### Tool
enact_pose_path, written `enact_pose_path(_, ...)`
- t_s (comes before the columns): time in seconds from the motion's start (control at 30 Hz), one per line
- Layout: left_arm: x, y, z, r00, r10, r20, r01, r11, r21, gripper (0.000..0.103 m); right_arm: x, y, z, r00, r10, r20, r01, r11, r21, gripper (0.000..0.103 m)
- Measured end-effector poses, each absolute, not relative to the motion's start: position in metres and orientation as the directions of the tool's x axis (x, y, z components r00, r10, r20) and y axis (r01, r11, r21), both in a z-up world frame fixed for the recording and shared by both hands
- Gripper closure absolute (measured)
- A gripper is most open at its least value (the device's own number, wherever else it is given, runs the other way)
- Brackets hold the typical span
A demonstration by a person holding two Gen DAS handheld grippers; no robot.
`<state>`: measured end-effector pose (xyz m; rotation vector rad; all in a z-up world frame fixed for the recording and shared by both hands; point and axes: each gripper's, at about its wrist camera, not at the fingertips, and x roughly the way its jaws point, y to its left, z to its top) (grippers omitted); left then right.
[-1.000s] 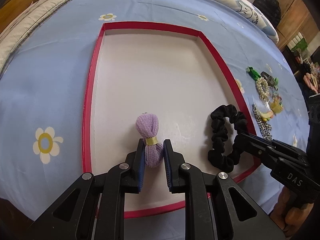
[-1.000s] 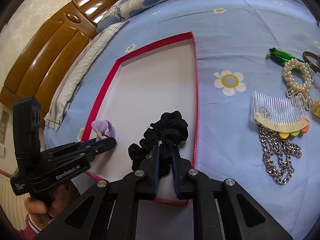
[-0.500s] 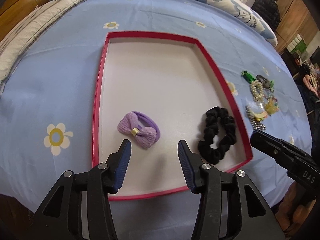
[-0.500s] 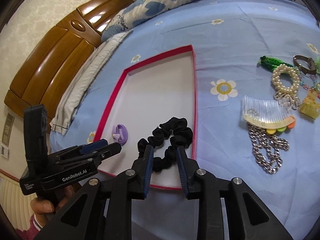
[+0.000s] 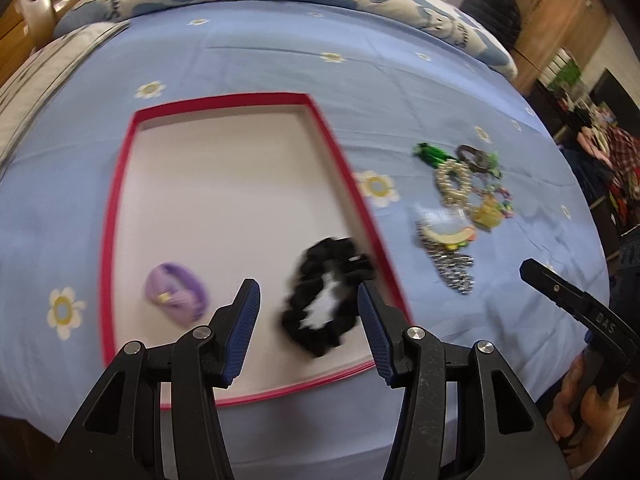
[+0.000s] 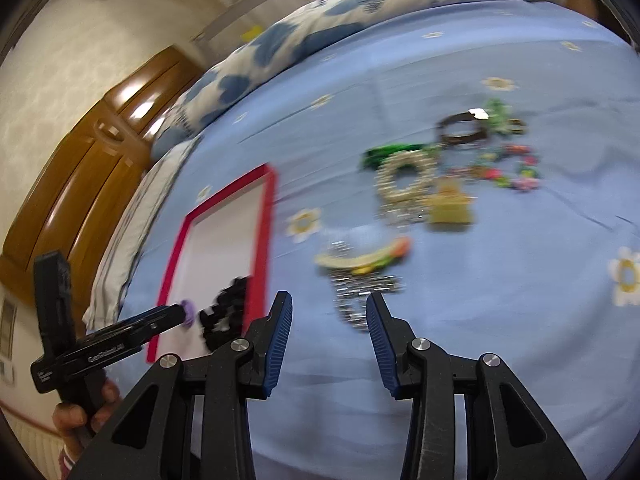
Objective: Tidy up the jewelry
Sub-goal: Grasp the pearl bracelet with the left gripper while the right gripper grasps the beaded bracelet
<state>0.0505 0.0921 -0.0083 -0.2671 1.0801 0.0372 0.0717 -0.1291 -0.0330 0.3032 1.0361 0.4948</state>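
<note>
I am pulling both emptied, half-open grippers, left gripper [image 5: 309, 307] and right gripper [image 6: 329, 320], back from the tray [image 5: 362, 200], their jaws having just opened; the purple bow [image 5: 176, 294] and black scrunchie [image 5: 320, 312] now lie released just ahead.

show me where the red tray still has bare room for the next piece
The far stretch of the red tray is bare, from the purple hair tie and black scrunchie up to its far rim. The near end, where those two lie, is taken. Right of the tray the jewelry pile crowds the sheet.
</note>
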Motion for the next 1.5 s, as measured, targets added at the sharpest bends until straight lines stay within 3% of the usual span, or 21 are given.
enact_pose_path(0.6, 0.131, 0.005, -0.012, 0.431, -0.175, -0.885, 0.023, 0.983, -0.183, 0.053, 0.103, -0.224, -0.04, 0.513, 0.412, -0.753, -0.075, 0.895, 0.439, 0.062)
enact_pose_path(1.23, 0.242, -0.038, -0.072, 0.322, -0.201, -0.925, 0.051, 0.979, -0.195, 0.054, 0.206, -0.228, -0.087, 0.47, 0.273, -0.839, -0.056, 0.958, 0.28, 0.065)
enact_pose_path(1.27, 0.243, -0.04, -0.073, 0.322, -0.2, -0.925, 0.057, 0.98, -0.192, 0.056, 0.206, -0.226, -0.09, 0.472, 0.265, -0.841, -0.06, 0.961, 0.27, 0.067)
enact_pose_path(1.33, 0.246, -0.044, -0.074, 0.322, -0.205, -0.924, 0.073, 0.979, -0.192, 0.079, 0.205, -0.222, -0.091, 0.488, 0.23, -0.842, -0.065, 0.972, 0.228, 0.078)
enact_pose_path(1.4, 0.248, -0.048, -0.075, 0.318, -0.204, -0.926, 0.088, 0.979, -0.185, 0.09, 0.204, -0.223, -0.091, 0.496, 0.227, -0.838, -0.063, 0.972, 0.226, 0.088)
enact_pose_path(1.5, 0.246, -0.049, -0.071, 0.331, -0.208, -0.92, 0.109, 0.977, -0.182, 0.091, 0.203, -0.228, -0.088, 0.505, 0.249, -0.826, -0.058, 0.965, 0.256, 0.092)
